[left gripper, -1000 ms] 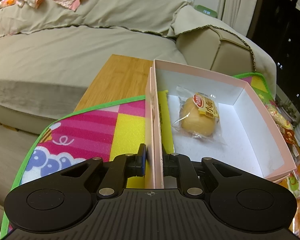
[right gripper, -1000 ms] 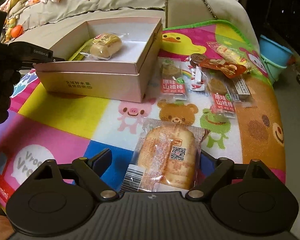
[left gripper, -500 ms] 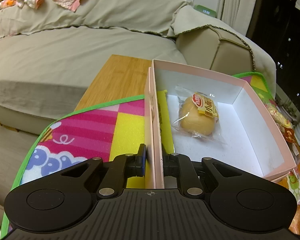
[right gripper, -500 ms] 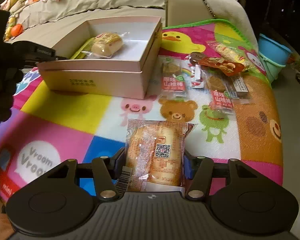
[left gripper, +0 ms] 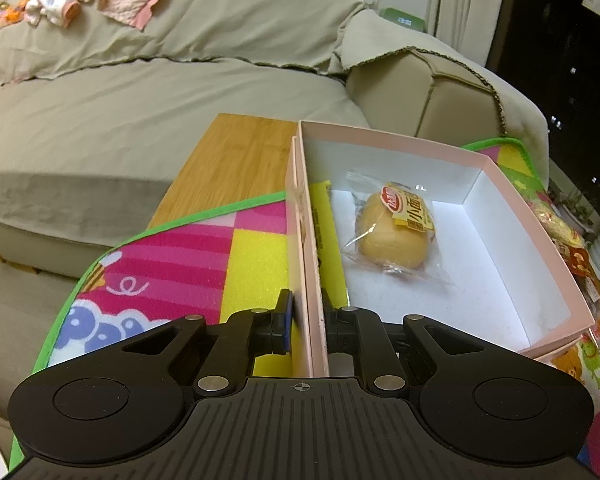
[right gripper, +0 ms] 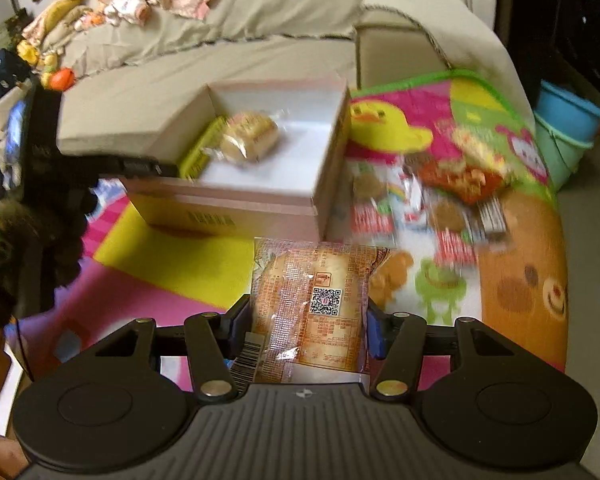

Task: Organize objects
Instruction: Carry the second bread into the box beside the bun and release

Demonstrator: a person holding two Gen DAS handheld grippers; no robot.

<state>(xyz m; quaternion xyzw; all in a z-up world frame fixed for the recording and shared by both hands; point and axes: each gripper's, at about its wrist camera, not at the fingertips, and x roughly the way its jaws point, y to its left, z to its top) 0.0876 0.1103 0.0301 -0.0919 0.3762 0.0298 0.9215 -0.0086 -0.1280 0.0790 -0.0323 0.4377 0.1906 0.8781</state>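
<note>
A pink cardboard box [left gripper: 540, 236] stands open on the colourful play mat [left gripper: 172, 252]. Inside it lie a wrapped yellow bun [left gripper: 394, 232] and a flat yellow packet [left gripper: 328, 224] against the left wall. My left gripper [left gripper: 306, 320] is shut on that left wall, one pad on each side. In the right wrist view my right gripper [right gripper: 308, 320] is shut on a wrapped bread packet [right gripper: 312, 304] with a QR code, lifted off the mat in front of the box [right gripper: 236, 200]. The bun [right gripper: 250, 136] shows inside the box there too.
Several snack packets [right gripper: 436, 196] lie on the mat [right gripper: 516, 272] to the right of the box. A beige sofa [left gripper: 140, 92] runs behind, with clothes on its back. A blue bucket [right gripper: 568, 128] stands at the far right. A bare wooden tabletop [left gripper: 236, 164] shows beyond the mat.
My right gripper closed on the bread packet and lifted it up off the mat. The left gripper kept its hold on the box wall without moving.
</note>
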